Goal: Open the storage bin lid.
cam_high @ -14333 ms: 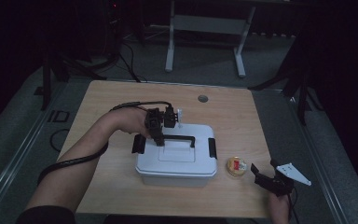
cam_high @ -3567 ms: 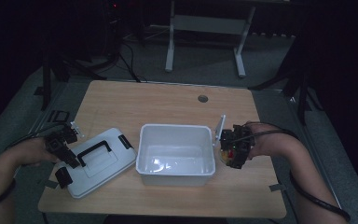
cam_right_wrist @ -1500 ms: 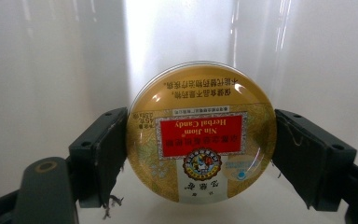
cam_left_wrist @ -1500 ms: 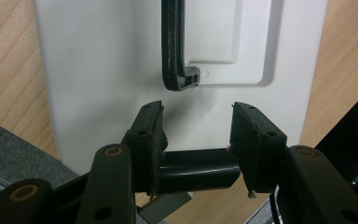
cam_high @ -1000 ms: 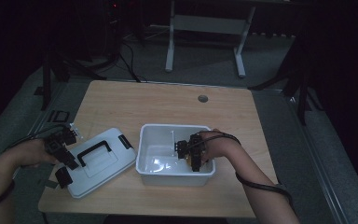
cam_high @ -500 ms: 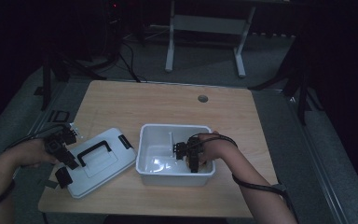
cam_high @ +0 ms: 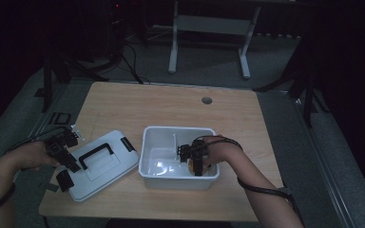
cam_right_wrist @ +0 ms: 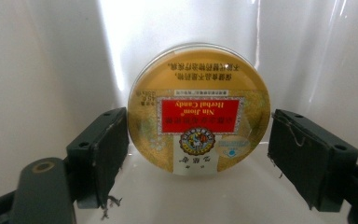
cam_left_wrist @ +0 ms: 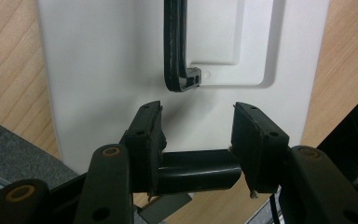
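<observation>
Candy tin (cam_right_wrist: 198,122) | round, gold lid, red label, lying in white bin (cam_right_wrist: 37,70) | right gripper (cam_right_wrist: 196,149) wide around it, right jaw clear

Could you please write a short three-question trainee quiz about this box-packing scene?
1. True or false: the round candy tin lies inside the white box.
2. Which hand-held gripper is over the lid beside the box: A, the left hand-held gripper, or B, the right hand-held gripper?
3. Fill in: the right hand-held gripper's jaws stand ____ on either side of the tin.

Key:
1. True.
2. A.
3. Open; a gap shows at the right jaw.
</observation>
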Demonstrator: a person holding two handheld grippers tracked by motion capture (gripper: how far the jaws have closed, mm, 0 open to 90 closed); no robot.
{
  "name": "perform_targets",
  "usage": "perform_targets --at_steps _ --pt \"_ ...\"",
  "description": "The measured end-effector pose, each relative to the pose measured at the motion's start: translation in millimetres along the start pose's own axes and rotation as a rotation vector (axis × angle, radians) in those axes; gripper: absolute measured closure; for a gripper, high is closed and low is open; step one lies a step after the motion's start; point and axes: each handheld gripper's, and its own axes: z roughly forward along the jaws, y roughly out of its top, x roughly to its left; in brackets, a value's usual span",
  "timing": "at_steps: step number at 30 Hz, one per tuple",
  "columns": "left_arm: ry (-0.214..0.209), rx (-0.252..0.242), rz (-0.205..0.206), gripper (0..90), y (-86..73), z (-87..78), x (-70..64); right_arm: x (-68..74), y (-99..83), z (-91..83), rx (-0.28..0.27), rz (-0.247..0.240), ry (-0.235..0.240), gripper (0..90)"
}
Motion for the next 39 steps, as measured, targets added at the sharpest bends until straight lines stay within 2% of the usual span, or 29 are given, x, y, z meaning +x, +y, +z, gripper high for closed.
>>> perform_targets --at_steps 6,18,22,26,30,33,37,39 --pt "0.005 -0.005 -0.001 52.4 0.7 -0.9 -0.1 1.8 -3.7 -6.9 -0.031 -0.001 0.001 20.0" --pt "0.016 -0.01 0.007 52.4 3.8 -1.6 -0.9 4.0 -15.2 -40.3 -0.129 -0.01 -0.035 21.8" --pt "0.02 -0.012 0.009 52.4 4.9 -1.1 0.0 5.0 -19.0 -49.6 -0.152 -0.013 -0.033 22.6" --pt "0.013 -0.015 0.009 52.4 6.8 0.9 0.4 4.1 -27.8 -68.0 -0.189 0.002 -0.032 20.2" --pt "0.012 -0.012 0.018 52.4 9.6 3.0 -1.1 3.9 -35.3 -78.2 -0.202 0.016 -0.046 14.5" --pt "0.01 -0.011 0.019 52.4 10.5 3.2 -1.0 3.6 -40.0 -82.9 -0.21 0.025 -0.047 13.5" --pt "0.009 -0.012 0.025 52.4 11.9 2.3 -1.6 6.7 -57.2 -93.6 -0.223 0.013 -0.065 13.0" --pt "0.01 -0.008 0.027 52.4 12.3 2.3 -1.9 6.9 -64.9 -97.1 -0.23 0.024 -0.066 13.2"
